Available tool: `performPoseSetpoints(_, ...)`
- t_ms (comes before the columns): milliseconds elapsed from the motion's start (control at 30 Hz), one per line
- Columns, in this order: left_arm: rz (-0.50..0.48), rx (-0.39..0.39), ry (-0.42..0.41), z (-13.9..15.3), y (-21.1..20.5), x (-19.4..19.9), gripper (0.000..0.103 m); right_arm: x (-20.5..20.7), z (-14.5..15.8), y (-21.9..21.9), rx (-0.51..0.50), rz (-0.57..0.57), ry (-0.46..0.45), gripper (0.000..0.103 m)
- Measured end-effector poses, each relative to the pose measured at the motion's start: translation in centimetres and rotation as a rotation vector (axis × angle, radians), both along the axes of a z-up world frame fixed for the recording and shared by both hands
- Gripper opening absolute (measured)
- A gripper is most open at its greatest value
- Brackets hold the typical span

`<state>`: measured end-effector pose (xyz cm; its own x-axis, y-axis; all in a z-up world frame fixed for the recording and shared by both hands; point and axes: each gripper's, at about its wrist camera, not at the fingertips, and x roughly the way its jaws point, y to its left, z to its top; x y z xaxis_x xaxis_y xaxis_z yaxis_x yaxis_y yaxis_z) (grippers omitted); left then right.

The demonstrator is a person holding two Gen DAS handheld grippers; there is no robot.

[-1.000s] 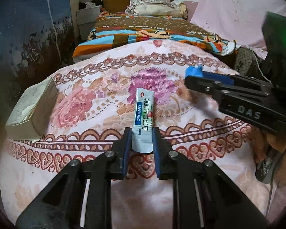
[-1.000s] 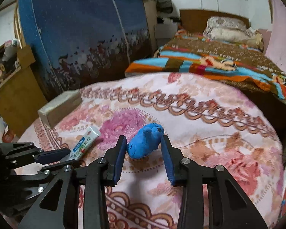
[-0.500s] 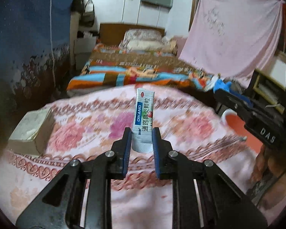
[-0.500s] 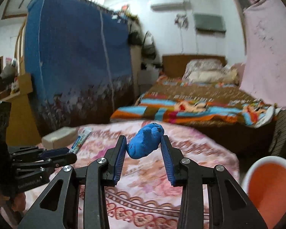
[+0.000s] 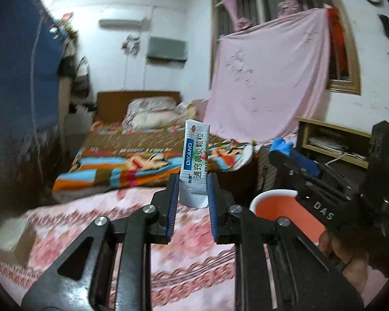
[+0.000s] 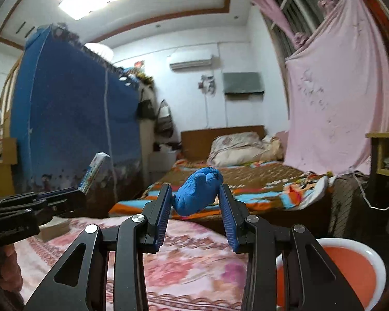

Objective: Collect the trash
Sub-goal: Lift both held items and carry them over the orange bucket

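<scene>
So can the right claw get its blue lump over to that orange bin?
Probably yes. The right claw is shut on the blue lump, and the orange bin sits open just below to its right, with nothing between them.

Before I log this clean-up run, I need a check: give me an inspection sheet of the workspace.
Surface: floral cloth, no loose trash seen on it.
Job's things: white sachet and blue wad lifted; orange bin low right.
Clutter: pale box on the cloth's left edge.
Grippers: left gripper shut on the sachet; right gripper shut on the wad.
Cables: white cord by the shelf.
Surroundings: bed, pink sheet, blue wardrobe.
</scene>
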<state>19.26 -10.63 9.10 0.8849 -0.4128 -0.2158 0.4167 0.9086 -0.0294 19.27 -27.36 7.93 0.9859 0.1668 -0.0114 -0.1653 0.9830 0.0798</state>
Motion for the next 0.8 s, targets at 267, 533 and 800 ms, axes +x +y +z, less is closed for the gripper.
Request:
performPoseSetpoints(267,-0.107,0.024,-0.020,0.4,-4.2,0.7,0.006,-0.5,0.0,-5.3,0.076,-0.122,-0.017,0.035)
performPoseSetpoints(533,-0.197,0.028,0.057,-0.5,-7.9,2.2,0.006,-0.1,-0.9,-9.3,0.154,-0.228,0.046,0.035)
performPoseSetpoints(800,-0.239,0.017,0.133,-1.7,-10.7,3.6,0.006,0.4,-1.9,-10.9,0.199,-0.274,0.107,0.035)
